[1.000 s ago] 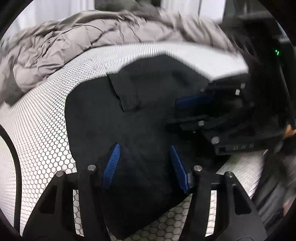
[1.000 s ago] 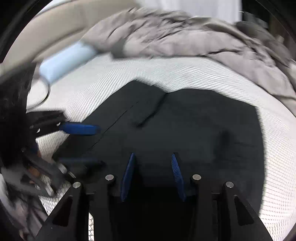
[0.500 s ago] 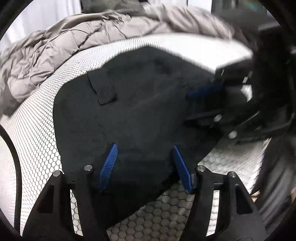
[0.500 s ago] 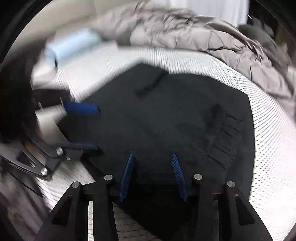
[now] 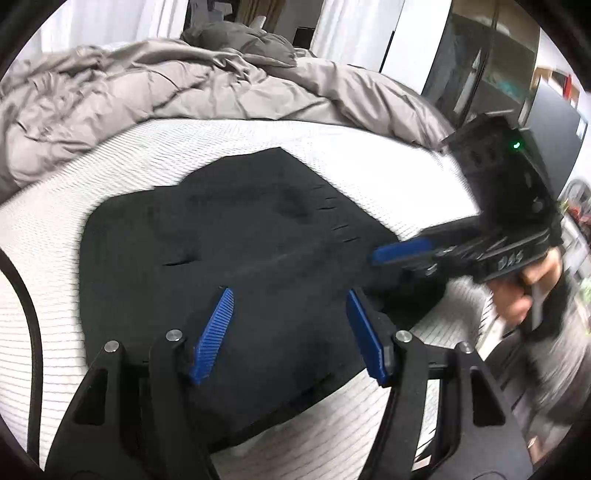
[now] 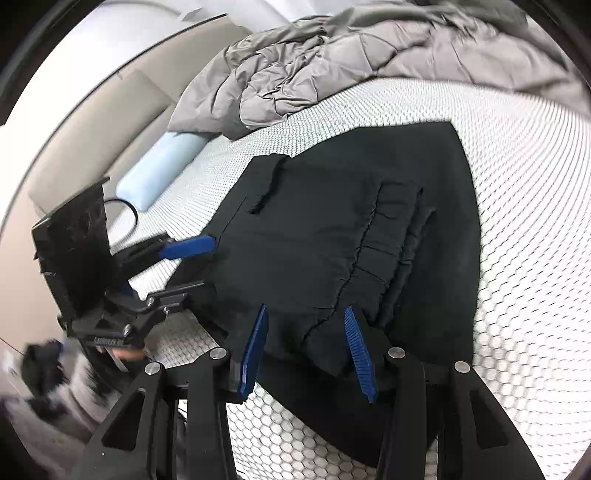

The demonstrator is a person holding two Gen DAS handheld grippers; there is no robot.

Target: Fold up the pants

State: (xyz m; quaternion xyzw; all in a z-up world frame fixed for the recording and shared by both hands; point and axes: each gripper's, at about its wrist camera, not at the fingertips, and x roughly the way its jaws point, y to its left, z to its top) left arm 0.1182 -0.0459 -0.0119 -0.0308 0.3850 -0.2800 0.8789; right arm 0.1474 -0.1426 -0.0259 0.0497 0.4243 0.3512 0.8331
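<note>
Now we are drawing both grippers back toward the near edge of the mattress (image 6: 517, 192): the left gripper (image 5: 290, 332), whose jaws have just been opening, and the right gripper (image 6: 306, 347) are both hanging released with nothing pinched. Farther out, the black pants (image 6: 314, 240) are lying flat as a compact folded stack, where a second ago the grippers were over the cloth, so we are judging the fold essentially finished. Beyond them, the grey duvet (image 5: 147, 96) is sitting bunched at the far side.

A bed fills most of the room, its white mattress cover (image 6: 517, 155) printed with a honeycomb pattern. A rumpled grey duvet (image 5: 147, 96) is heaped at the far end. A pale blue bolster (image 6: 162, 170) lies along the beige upholstered bed frame (image 6: 107, 122). White curtains (image 5: 99, 22) glow with daylight behind.
</note>
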